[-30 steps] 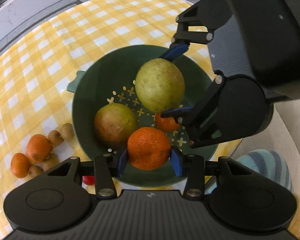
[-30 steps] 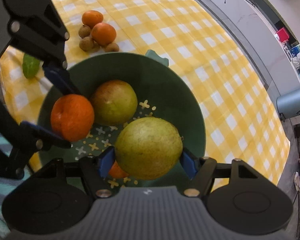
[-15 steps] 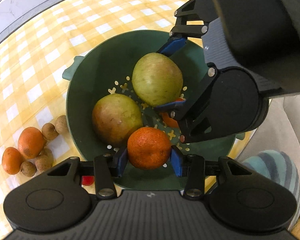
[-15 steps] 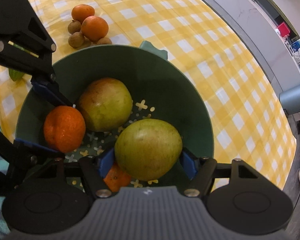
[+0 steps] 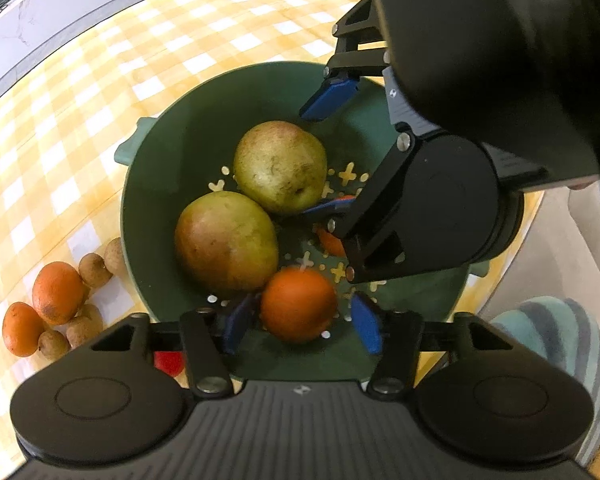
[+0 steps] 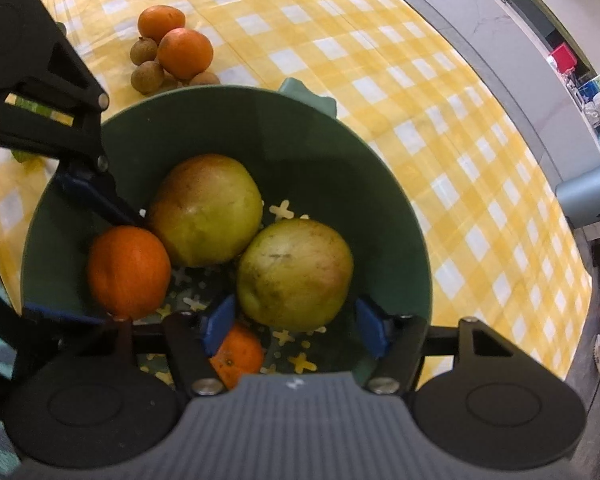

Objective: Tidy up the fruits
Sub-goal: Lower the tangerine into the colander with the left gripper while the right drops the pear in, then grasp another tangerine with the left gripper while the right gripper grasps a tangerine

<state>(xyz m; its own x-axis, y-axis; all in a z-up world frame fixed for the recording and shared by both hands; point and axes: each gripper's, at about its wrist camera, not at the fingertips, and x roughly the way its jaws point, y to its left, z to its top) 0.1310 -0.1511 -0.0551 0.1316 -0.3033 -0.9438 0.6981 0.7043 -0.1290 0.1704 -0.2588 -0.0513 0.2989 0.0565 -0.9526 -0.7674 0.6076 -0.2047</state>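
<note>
Both tongs point down into the green bowl (image 6: 396, 208). On the left, the left tongs (image 5: 298, 322) are opening, and the orange (image 5: 298, 304) sits loose between the blue pads with a gap on each side. On the right, the right tongs (image 6: 296, 324) have the pear (image 6: 294, 274) between their pads; a gap shows beside the right pad, and the jaws are closing a little.

Four fruits look to be in the bowl now: the orange, the pear, a second pear (image 6: 206, 210) and a small orange (image 6: 238, 354) low down. Still out on the checked cloth (image 6: 340, 40) are two oranges (image 5: 58, 292) and some little brown fruits (image 5: 96, 270), just left of the bowl.

I think the bowl is getting full. Its walls are high, so lift straight up. The cloth on the left has lots of room.
</note>
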